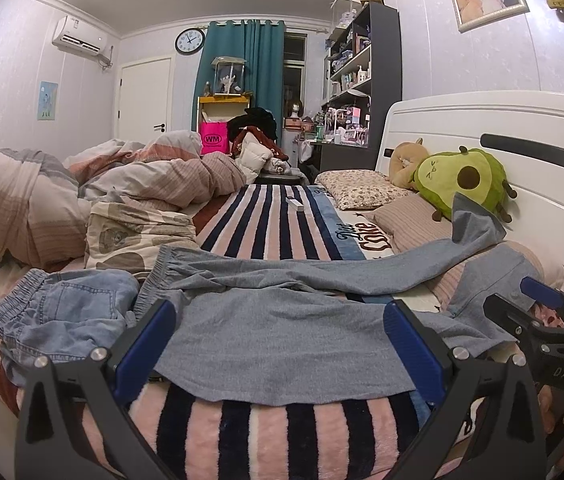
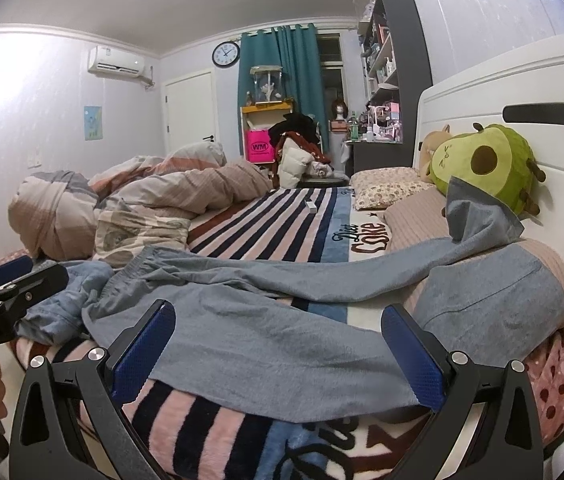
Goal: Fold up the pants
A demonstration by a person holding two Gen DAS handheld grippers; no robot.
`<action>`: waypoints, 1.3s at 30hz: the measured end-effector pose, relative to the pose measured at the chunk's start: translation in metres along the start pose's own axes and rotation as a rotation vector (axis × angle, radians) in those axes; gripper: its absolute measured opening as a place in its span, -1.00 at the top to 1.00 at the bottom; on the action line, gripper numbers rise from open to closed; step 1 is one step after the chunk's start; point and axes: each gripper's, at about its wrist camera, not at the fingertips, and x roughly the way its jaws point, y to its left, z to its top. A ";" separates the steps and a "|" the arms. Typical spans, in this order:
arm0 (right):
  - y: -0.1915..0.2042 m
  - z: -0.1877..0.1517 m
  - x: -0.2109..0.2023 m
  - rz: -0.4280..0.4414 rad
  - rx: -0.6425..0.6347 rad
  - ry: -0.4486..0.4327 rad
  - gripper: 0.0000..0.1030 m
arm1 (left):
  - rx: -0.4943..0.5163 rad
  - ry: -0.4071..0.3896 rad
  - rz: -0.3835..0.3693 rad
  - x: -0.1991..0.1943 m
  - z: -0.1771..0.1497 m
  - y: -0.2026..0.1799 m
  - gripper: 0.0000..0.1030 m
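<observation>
1. Grey-blue pants [image 1: 282,344] spread flat across the striped blanket [image 1: 266,424] at the near edge of the bed [image 1: 366,236], close to the headboard end.
2. Elastic waistband [image 1: 154,280] toward the foot end, on the left; legs run right toward the headboard [image 1: 502,140]. Long axis parallel to the near bed edge, crosswise to both grippers' pointing direction.
3. Far leg cuff [image 1: 470,220] draped up over the pillow [image 1: 414,220], leaning on the avocado plush [image 1: 462,180]. Near leg cuff [image 2: 494,296] lying over the pillow end by the headboard corner.
4. Left gripper [image 1: 282,340] open wide, nothing held, hovering at the near edge over the seat and thigh area, nearer the waistband.
5. Right gripper [image 2: 282,344] open wide, nothing held, further toward the headboard, over the near leg; nearer the cuffs.
6. Pants hem edge just ahead of and below both grippers; contact not clear.
7. Denim shorts [image 1: 66,312] crumpled just beside the waistband on the foot-end side, touching or overlapping it; exact overlap unclear.
8. Judgement: fold not yet begun; likely left on the waistband, right on the cuff, since each sits closest to that end.
9. Risk: grabbing the shorts or blanket pile along with the waistband.
</observation>
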 end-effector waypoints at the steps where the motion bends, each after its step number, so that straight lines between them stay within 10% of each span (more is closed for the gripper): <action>1: 0.000 0.000 0.000 0.000 -0.001 0.001 -0.99 | 0.000 0.001 0.000 0.000 0.000 0.000 -0.99; 39: -0.006 -0.002 0.004 0.010 0.018 0.015 -0.99 | -0.009 0.025 0.003 0.011 -0.006 0.004 -0.99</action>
